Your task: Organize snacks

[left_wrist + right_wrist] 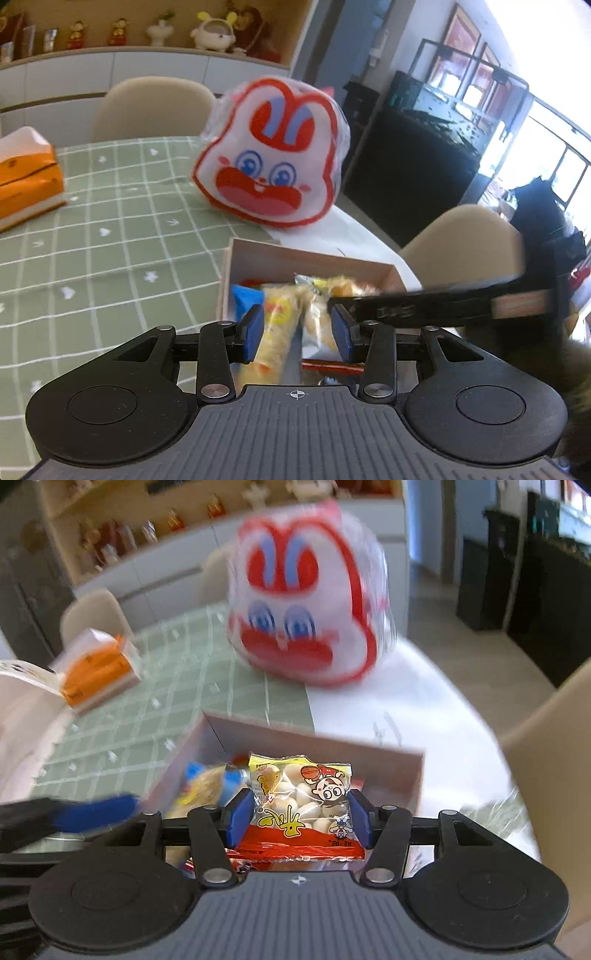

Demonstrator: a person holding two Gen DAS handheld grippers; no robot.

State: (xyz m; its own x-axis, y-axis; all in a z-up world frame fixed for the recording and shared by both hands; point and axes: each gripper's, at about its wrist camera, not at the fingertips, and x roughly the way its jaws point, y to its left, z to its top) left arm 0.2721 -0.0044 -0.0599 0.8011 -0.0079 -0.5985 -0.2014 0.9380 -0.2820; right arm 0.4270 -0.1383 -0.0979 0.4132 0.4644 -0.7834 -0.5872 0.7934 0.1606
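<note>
Right gripper (300,814) is clamped on a snack packet (301,805): clear pouch of pale round pieces, red strip at the near end. Blue pads press its left and right edges; its long axis runs near-to-far, along the fingers. It hangs right over the open box (391,771), pointed steeply down.

Left gripper (297,332) has its jaws at a middling gap. A yellow packet (275,325) lies between them, leaning against the left pad; the right pad stands clear of it. Looks like a packet just let go into the box, not gripped. That packet also runs roughly near-to-far.

The box sits on the table (110,240) at the right end of the green checked cloth, near the white bare strip and the table's rounded right edge. It already holds a blue packet (245,299) at the left and more wrappers in the middle.

Key relation: the held packet is directly above the box, so the next move is probably straight down and release. The right hand is the one placed for it. In the left view, the right gripper's finger crosses just beside the left gripper's right pad, so the two tools are crowded over one small opening. The left one should likely back out toward the near left first.

Open room: far side is blocked by the rabbit-face bag (273,155), just past the box. An orange tissue pack (26,177) sits far left, well apart. Plenty of bare cloth left of the box.
</note>
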